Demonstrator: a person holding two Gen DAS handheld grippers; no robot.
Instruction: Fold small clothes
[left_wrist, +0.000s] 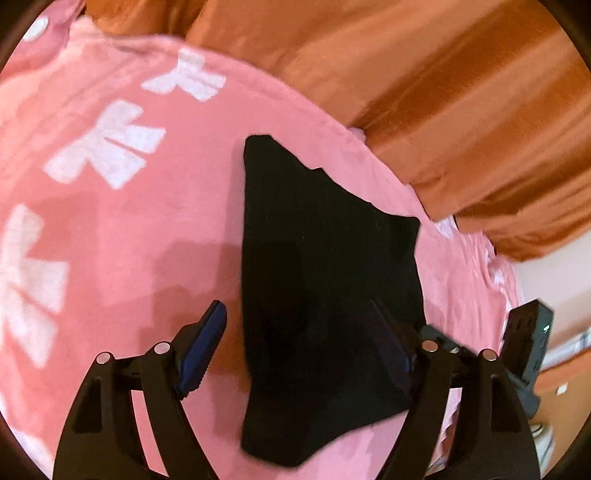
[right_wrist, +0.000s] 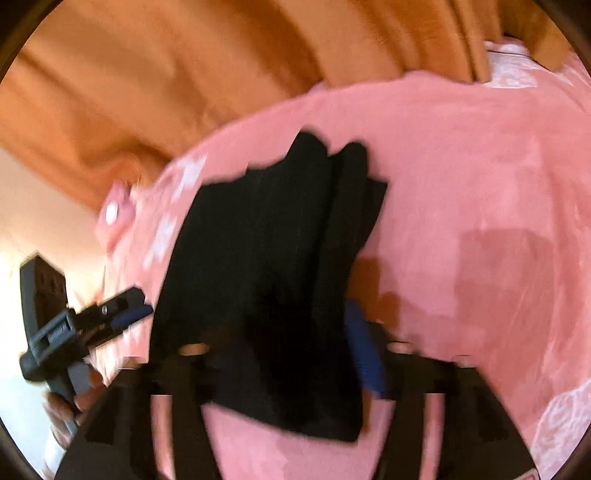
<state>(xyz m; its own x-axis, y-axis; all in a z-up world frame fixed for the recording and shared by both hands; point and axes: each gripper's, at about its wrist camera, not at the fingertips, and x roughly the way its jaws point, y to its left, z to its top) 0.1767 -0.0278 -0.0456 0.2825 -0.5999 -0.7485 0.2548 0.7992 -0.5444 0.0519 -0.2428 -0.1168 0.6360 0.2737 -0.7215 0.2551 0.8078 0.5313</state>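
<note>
A small black garment (left_wrist: 317, 280) lies partly folded on a pink blanket with white bows (left_wrist: 110, 221). My left gripper (left_wrist: 295, 339) is open, its blue pads astride the garment's near part just above it, holding nothing. In the right wrist view, which is blurred, the garment (right_wrist: 266, 258) shows layered folds at its far edge. My right gripper (right_wrist: 288, 350) is open over the garment's near end; its left finger is hidden against the black cloth. The left gripper also shows in the right wrist view (right_wrist: 125, 314) at the garment's left edge.
Orange bedding or curtain (left_wrist: 443, 92) rises behind the blanket. The blanket's edge (left_wrist: 480, 266) drops off to a pale floor at the right. The right gripper's body (left_wrist: 528, 343) shows at the right edge of the left wrist view.
</note>
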